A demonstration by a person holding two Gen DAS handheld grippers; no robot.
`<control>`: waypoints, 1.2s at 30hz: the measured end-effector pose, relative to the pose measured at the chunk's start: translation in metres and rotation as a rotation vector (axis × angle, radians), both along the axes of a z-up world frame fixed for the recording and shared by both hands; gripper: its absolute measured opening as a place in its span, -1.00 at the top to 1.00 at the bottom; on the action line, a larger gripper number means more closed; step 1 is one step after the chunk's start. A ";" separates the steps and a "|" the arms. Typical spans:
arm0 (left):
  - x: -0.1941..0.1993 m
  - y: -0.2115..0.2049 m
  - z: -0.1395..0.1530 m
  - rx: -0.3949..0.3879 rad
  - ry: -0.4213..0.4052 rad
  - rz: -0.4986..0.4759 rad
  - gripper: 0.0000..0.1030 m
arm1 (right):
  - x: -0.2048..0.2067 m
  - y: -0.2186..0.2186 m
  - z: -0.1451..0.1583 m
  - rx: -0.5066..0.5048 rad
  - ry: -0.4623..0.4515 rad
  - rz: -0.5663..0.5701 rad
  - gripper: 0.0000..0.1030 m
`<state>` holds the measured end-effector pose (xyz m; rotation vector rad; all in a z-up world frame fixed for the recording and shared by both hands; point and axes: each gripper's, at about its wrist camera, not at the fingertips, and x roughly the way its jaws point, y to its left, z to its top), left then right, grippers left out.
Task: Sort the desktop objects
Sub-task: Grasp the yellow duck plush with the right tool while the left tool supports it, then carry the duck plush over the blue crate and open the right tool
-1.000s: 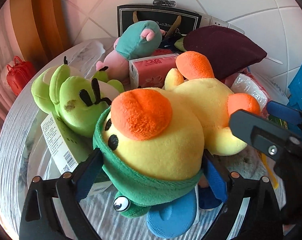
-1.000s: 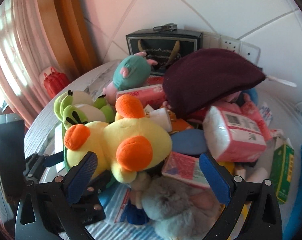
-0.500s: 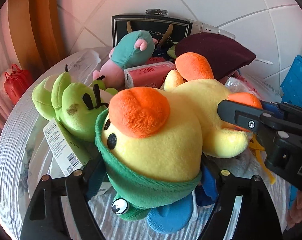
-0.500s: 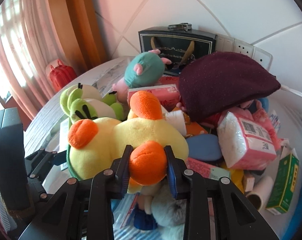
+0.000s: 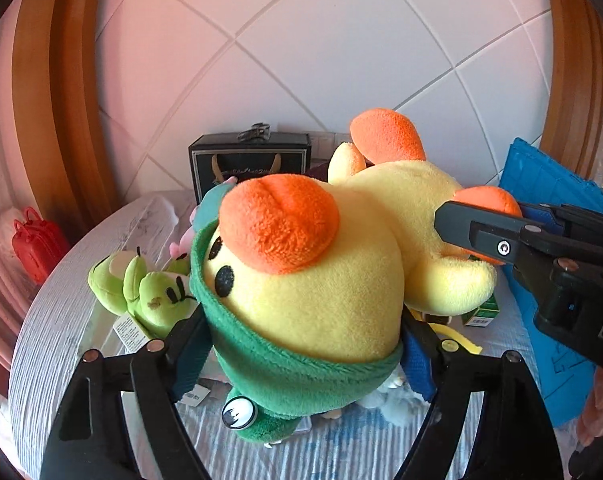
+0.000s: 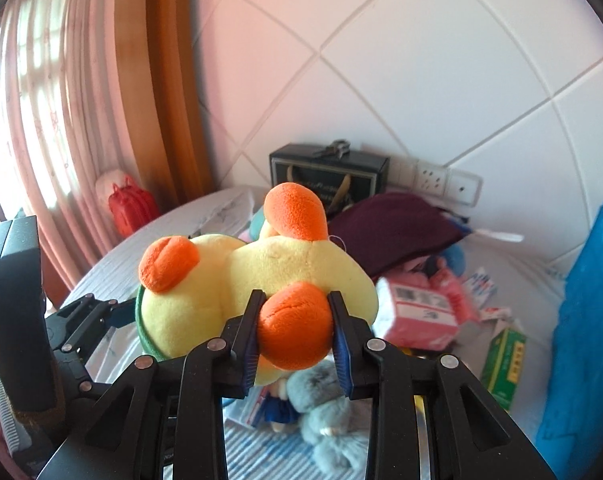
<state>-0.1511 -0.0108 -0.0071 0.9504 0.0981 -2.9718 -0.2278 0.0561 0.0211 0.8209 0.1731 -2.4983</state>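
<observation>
Your left gripper [image 5: 301, 344] clamped the duck [image 5: 341, 280] round its hooded head, and your right gripper [image 6: 295, 332] pinched one orange foot [image 6: 291, 326]. You held the duck up clear of the table [image 5: 53, 336], above the frog [image 5: 149, 296]. It looked light and squashy; I'd judge the head hold safer, since that foot could slip.

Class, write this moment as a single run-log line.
left gripper: shut on duck toy's head | right gripper: shut on its orange foot | duck: held above table | blue crate: to the right
</observation>
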 end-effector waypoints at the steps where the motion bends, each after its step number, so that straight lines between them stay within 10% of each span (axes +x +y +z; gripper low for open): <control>1: 0.002 0.006 0.005 -0.001 0.012 -0.012 -0.56 | 0.005 0.006 0.007 0.000 0.013 -0.011 0.42; 23: 0.030 0.255 0.121 0.020 0.242 -0.417 -0.57 | 0.103 0.225 0.129 0.018 0.279 -0.420 0.42; 36: 0.022 0.426 0.139 -0.017 0.088 -0.613 -0.58 | 0.124 0.379 0.150 0.036 0.229 -0.651 0.41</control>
